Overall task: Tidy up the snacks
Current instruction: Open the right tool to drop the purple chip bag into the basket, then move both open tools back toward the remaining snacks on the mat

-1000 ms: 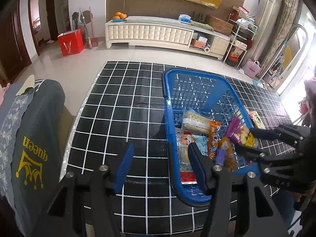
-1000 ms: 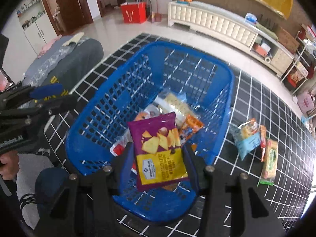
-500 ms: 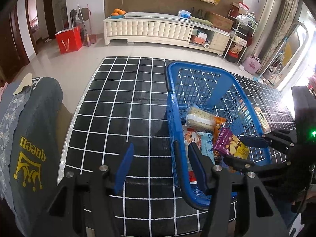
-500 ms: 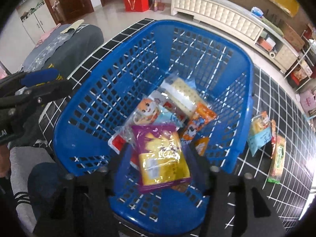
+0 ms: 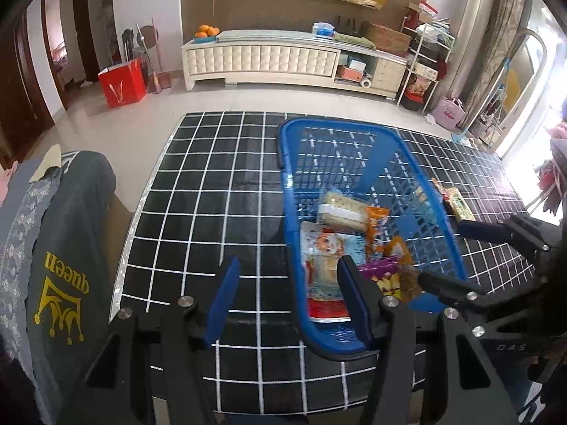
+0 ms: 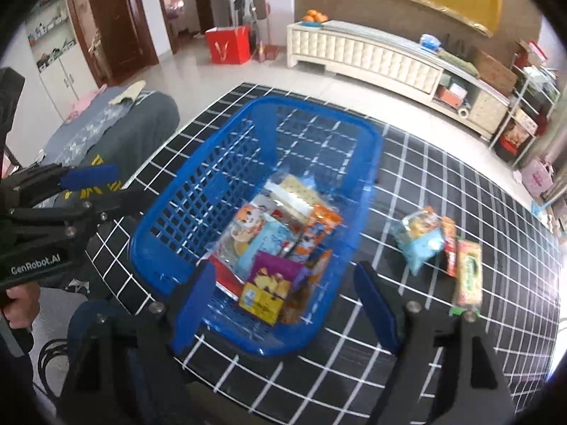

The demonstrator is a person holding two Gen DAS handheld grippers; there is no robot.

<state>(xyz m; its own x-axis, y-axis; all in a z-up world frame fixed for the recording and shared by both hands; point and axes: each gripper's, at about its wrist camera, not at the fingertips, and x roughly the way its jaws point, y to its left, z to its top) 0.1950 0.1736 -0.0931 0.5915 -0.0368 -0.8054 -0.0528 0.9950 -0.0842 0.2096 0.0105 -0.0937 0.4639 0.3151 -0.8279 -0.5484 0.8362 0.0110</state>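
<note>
A blue plastic basket (image 6: 368, 191) stands on the black grid-patterned table (image 6: 460, 184) and holds several snack packs. A purple chips bag (image 6: 269, 283) lies loose on top at the basket's near end, also seen from the left wrist as the purple bag (image 5: 379, 272). My right gripper (image 6: 285, 308) hovers above it with its jaws opening, and its pads touch nothing. My left gripper (image 5: 288, 301) is open and empty over the basket's (image 5: 288, 184) near left wall. A light blue bag (image 6: 421, 244), a red pack (image 6: 449, 248) and a green pack (image 6: 467, 272) lie on the table right of the basket.
A grey garment printed "queen" (image 5: 60, 255) drapes over a seat left of the table. Beyond the table's far edge are tiled floor, a red paper bag (image 5: 122, 83) and a long white cabinet (image 5: 262, 58). A person's hand (image 6: 19, 301) holds the left gripper's handle.
My right gripper opened and let go of the purple chips bag, which now lies in the basket; the gripper drew back and upward. The left gripper barely shifted.
</note>
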